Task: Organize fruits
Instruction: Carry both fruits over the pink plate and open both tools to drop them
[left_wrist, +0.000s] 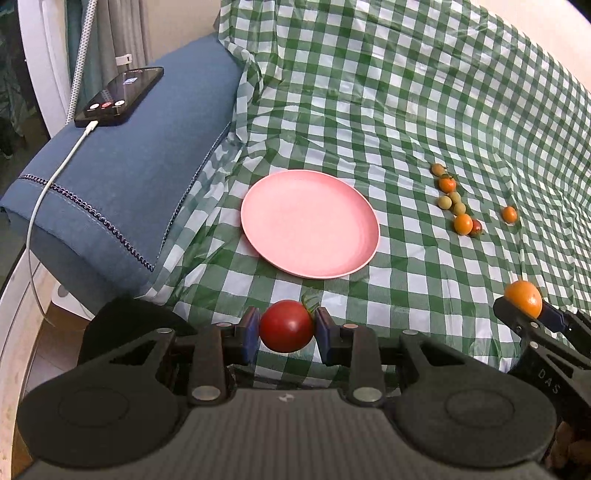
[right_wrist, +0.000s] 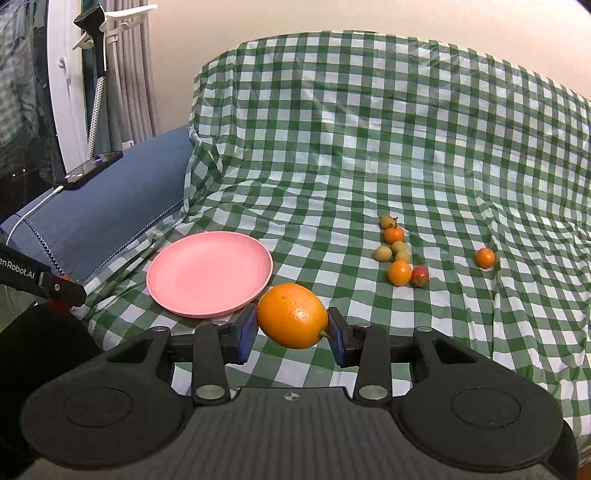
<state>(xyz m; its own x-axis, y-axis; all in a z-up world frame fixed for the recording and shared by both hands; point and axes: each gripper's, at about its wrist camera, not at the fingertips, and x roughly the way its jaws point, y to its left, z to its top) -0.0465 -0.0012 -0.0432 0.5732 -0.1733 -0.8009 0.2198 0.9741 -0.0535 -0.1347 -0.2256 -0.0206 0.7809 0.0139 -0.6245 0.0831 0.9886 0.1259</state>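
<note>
My left gripper (left_wrist: 287, 328) is shut on a red tomato (left_wrist: 286, 325), held just in front of the empty pink plate (left_wrist: 310, 221). My right gripper (right_wrist: 291, 325) is shut on an orange citrus fruit (right_wrist: 291, 315), held just right of the plate's (right_wrist: 208, 273) near rim. The right gripper with the orange fruit (left_wrist: 524, 298) also shows at the right edge of the left wrist view. A cluster of several small orange, yellow-green and red fruits (right_wrist: 397, 251) lies on the checked cloth right of the plate. One small orange fruit (right_wrist: 484, 257) lies apart, further right.
A green-and-white checked cloth (right_wrist: 369, 147) covers the surface and rises at the back. A blue cushion (left_wrist: 129, 173) lies left of the plate with a phone (left_wrist: 120, 96) and its white cable (left_wrist: 55, 177) on it.
</note>
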